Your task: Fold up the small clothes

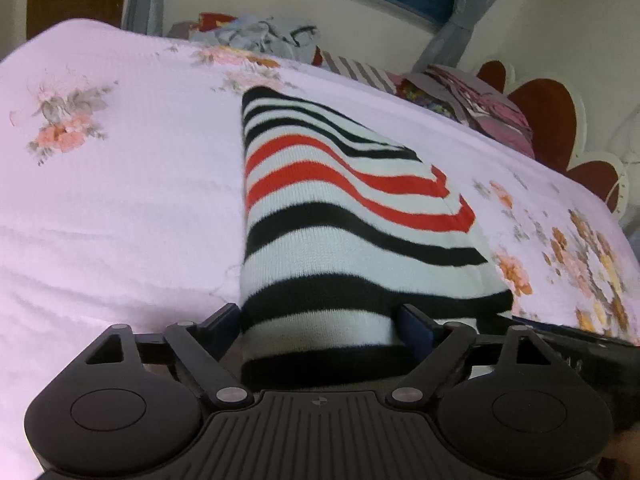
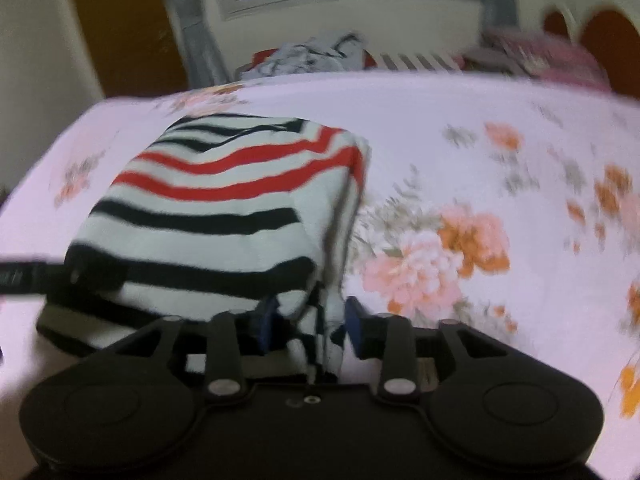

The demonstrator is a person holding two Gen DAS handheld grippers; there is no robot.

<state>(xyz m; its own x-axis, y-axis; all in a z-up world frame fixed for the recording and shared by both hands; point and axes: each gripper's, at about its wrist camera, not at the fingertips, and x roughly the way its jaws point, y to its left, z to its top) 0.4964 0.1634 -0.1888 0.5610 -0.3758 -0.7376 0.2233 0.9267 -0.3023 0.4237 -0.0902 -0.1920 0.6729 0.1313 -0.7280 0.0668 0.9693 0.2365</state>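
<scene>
A knit garment with white, black and red stripes (image 1: 344,208) lies folded on the pink floral bedsheet (image 1: 120,200). My left gripper (image 1: 320,322) straddles its near end, jaws wide apart, with the cloth lying between the fingers and not squeezed. In the right wrist view the same garment (image 2: 224,200) sits left of centre. My right gripper (image 2: 312,320) stands at its near right corner. Its blue pads (image 2: 354,320) are apart, and a loose fold of the cloth hangs between them with a gap on the right side. This view is blurred.
A heap of grey and red clothes (image 1: 260,38) lies at the bed's far edge, with more stacked fabrics (image 1: 472,100) to the right. A red and white scalloped headboard (image 1: 560,120) stands at the far right. Window and curtains are behind.
</scene>
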